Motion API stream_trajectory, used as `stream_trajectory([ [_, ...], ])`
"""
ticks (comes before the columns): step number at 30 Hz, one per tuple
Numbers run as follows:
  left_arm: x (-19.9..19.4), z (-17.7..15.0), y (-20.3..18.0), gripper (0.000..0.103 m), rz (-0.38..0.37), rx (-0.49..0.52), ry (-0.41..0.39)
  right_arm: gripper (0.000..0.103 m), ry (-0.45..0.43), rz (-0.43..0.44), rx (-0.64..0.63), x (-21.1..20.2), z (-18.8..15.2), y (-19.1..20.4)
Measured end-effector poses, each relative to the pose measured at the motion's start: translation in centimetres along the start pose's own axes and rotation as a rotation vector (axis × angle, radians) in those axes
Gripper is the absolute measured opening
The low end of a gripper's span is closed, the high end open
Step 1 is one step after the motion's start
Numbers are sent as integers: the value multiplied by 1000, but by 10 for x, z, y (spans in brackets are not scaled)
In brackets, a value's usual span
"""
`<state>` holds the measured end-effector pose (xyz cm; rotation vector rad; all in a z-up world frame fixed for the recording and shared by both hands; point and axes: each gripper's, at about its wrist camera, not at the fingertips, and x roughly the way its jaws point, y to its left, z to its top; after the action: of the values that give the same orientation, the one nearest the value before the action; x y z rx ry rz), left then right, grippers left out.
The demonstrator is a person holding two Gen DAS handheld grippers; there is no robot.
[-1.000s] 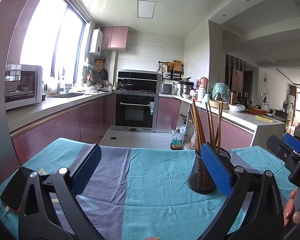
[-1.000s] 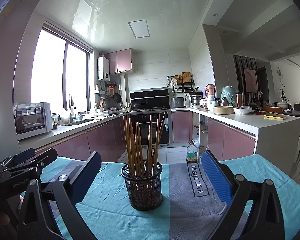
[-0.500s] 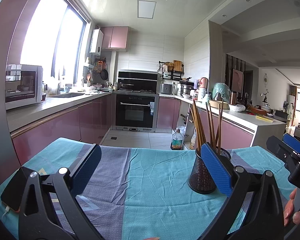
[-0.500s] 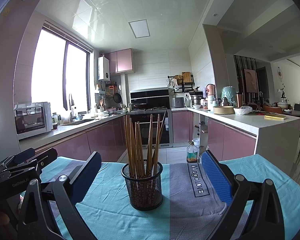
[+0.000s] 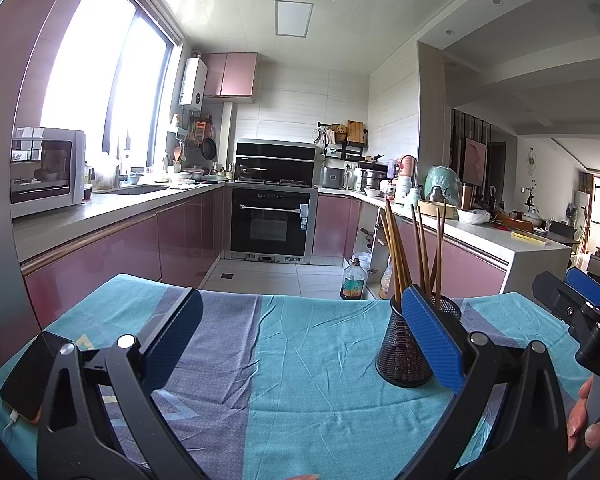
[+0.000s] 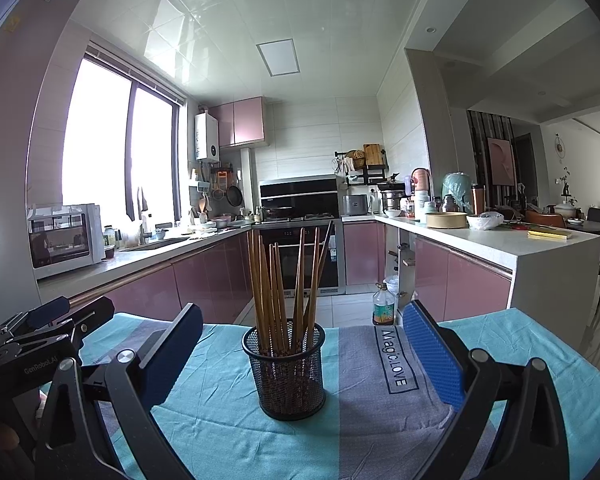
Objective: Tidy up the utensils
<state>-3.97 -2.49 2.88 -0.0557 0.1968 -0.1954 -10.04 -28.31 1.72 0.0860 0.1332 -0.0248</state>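
Left wrist view: we find our left tool (image 5: pixel 300 340) released, jaws wide, holding nothing; the mesh holder (image 5: pixel 406 344) of chopsticks (image 5: pixel 398 254) stands right. Right wrist view: right tool (image 6: pixel 302 354) likewise released; holder (image 6: pixel 286 372) centred on the tabletop (image 6: pixel 520 344).

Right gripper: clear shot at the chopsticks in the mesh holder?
Probably yes. The right gripper has its jaws wide open, the chopsticks stand straight ahead in the mesh holder, and nothing lies between.

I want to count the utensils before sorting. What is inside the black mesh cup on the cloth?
The mesh cup holds a bundle of brown chopsticks, standing upright and leaning. Their lower ends blur behind the mesh, so an exact count is unsure.
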Motion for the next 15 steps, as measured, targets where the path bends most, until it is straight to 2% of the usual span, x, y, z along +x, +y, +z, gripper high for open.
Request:
stream_trajectory([
  [15, 0, 0, 0, 98, 0, 1, 1, 97, 2, -3, 2, 1, -1, 1],
])
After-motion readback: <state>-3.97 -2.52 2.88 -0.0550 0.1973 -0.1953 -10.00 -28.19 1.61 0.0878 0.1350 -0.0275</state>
